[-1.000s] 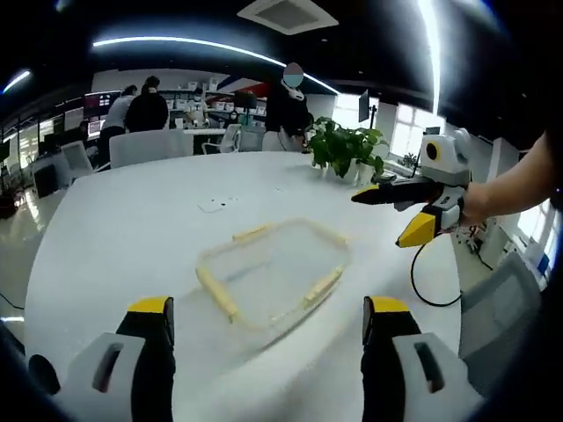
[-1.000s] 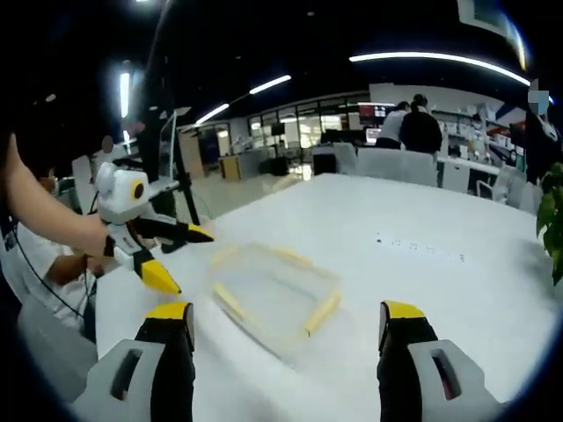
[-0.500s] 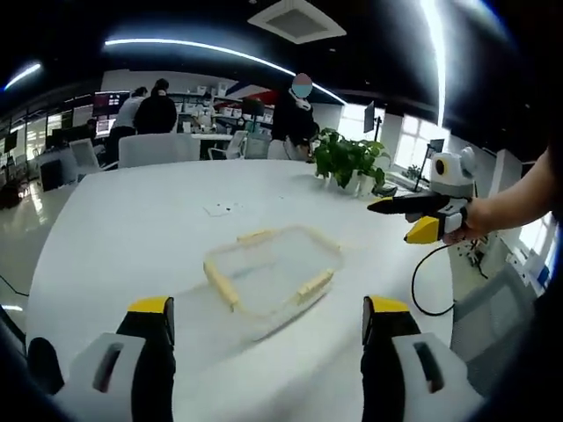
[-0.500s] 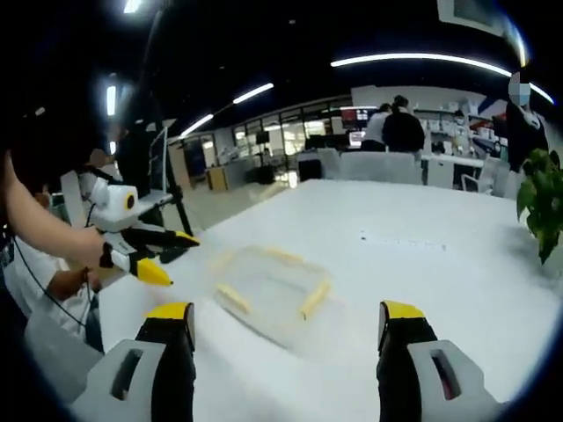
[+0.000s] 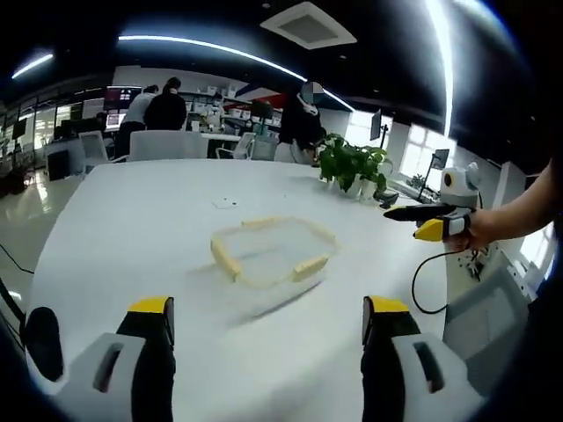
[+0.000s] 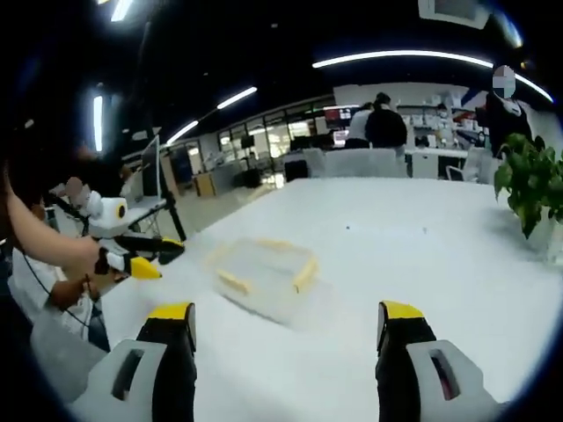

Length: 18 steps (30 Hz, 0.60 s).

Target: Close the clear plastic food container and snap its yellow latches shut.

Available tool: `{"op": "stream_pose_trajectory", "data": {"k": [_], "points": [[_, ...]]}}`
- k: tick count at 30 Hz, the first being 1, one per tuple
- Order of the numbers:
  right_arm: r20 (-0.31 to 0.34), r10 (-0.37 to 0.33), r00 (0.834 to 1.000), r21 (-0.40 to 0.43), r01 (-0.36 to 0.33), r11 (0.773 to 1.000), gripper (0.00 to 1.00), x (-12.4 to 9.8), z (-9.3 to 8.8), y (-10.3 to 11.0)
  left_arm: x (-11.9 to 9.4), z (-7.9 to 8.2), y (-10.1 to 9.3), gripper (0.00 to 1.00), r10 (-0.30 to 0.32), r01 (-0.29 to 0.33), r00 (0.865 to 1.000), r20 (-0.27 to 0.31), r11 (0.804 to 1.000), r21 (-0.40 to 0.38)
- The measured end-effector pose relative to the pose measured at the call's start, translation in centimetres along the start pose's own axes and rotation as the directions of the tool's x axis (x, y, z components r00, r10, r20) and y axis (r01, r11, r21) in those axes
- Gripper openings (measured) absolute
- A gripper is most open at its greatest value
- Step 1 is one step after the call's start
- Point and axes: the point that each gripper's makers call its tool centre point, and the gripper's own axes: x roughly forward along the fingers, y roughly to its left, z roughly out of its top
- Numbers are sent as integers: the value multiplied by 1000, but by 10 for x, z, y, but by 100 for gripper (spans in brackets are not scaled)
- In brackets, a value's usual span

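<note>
Left gripper view: container (image 5: pixel 271 255) mid-frame on table (image 5: pixel 132 220); left gripper (image 5: pixel 268 347) and right gripper (image 6: pixel 288 352) both wide, empty.

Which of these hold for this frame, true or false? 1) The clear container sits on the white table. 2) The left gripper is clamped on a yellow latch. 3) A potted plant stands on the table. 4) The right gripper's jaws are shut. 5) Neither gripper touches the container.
1) True: the clear container rests on the white table.
2) False: the left gripper is open, holds nothing and is short of the container; the yellow latches are untouched.
3) True: the potted plant stands near the table's far edge.
4) False: the right gripper has its jaws wide apart.
5) True: both grippers are apart from the container.
</note>
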Motion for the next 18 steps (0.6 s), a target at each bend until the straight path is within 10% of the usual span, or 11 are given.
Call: {"op": "stream_pose_trajectory", "data": {"k": [18], "points": [[6, -71, 997, 60, 71, 996, 85, -43, -20, -7, -30, -24, -7, 88, 14, -13, 1000, 9, 997, -70]]}}
